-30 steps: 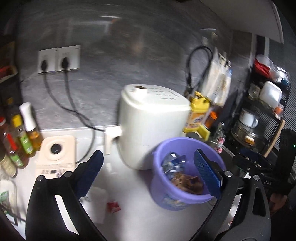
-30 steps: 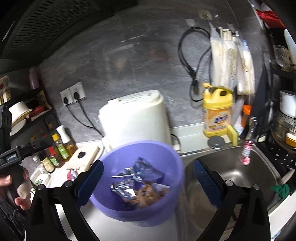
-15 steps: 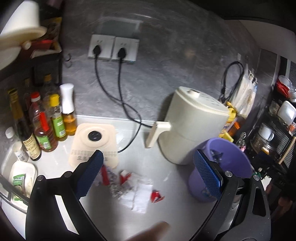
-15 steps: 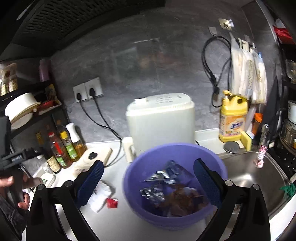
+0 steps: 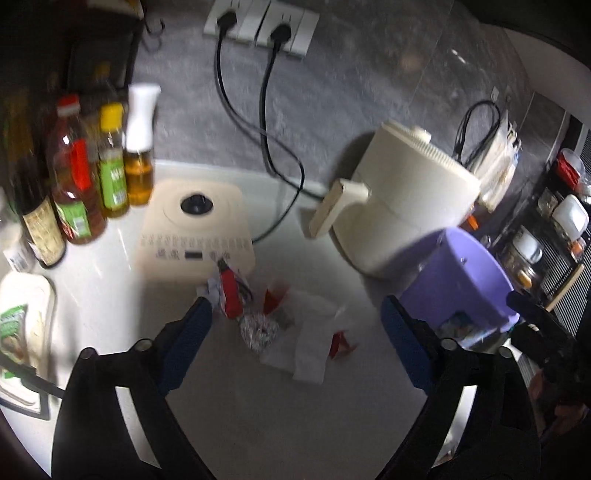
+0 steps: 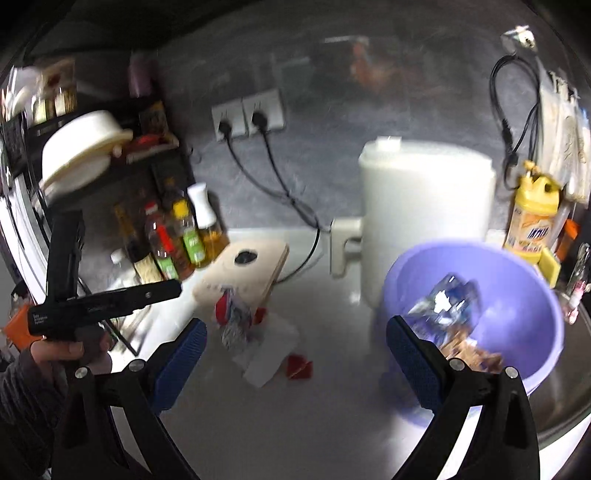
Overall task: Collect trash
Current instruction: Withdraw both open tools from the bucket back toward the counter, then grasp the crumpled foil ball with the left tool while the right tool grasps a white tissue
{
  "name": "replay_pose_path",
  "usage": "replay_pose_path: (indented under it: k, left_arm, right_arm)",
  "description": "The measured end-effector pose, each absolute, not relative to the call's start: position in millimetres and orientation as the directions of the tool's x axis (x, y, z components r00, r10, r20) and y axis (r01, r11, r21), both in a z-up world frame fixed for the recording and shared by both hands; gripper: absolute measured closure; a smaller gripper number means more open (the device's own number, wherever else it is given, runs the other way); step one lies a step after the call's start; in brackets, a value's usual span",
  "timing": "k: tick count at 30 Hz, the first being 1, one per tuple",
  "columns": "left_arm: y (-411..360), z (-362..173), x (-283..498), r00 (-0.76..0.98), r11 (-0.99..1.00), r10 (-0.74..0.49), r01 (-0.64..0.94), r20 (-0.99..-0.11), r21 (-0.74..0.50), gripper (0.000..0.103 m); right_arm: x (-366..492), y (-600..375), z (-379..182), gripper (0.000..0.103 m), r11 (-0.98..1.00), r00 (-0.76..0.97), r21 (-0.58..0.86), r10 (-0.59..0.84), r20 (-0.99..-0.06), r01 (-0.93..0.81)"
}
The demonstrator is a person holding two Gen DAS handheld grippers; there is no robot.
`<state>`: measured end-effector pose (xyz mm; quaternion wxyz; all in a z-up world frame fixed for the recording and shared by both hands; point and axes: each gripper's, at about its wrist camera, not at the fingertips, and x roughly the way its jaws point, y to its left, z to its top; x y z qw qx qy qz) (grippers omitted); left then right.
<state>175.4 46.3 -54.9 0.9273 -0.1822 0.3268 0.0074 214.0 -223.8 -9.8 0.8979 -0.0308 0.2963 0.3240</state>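
On the worktop (image 5: 258,424), the scraps of trash (image 5: 280,317) lie directly in front of the flat appliance (image 5: 195,229). Left of that appliance stand the bottles (image 5: 92,173). Right of it stands the tall appliance (image 5: 406,199), with the bucket (image 5: 458,284) in front of that. Behind the flat appliance, two cords run up to the wall sockets (image 5: 258,22). More trash lies in the bucket.
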Motion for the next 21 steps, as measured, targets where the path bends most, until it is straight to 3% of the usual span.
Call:
replay_pose_path:
  k: [6, 10, 17, 21]
  left_arm:
    - [56.7, -84.1, 184.9, 0.758, 0.929, -0.152, -0.11, -0.634, -0.354, 0.023]
    - [66.5, -103.6, 192.4, 0.747, 0.911, -0.194, -0.104, -0.636, -0.4, 0.026]
    - [71.4, -133.9, 214.3, 0.715, 0.901, -0.246, -0.08, -0.655, -0.426, 0.028]
    - [74.3, -151.4, 226.3, 0.702, 0.894, -0.261, -0.083, -0.663, -0.44, 0.028]
  right_arm:
    - [214.9, -197.5, -42.2, 0.009, 0.804, 0.584, 0.126, 0.52, -0.624, -0.581]
    - [220.1, -184.7, -61.8, 0.018, 0.82, 0.559, 0.128, 0.485, -0.673, -0.558]
    - [229.3, -164.6, -83.2, 0.026, 0.833, 0.539, 0.13, 0.459, -0.706, -0.538]
    - [235.6, -156.6, -98.6, 0.038, 0.838, 0.509, 0.135, 0.44, -0.74, -0.528]
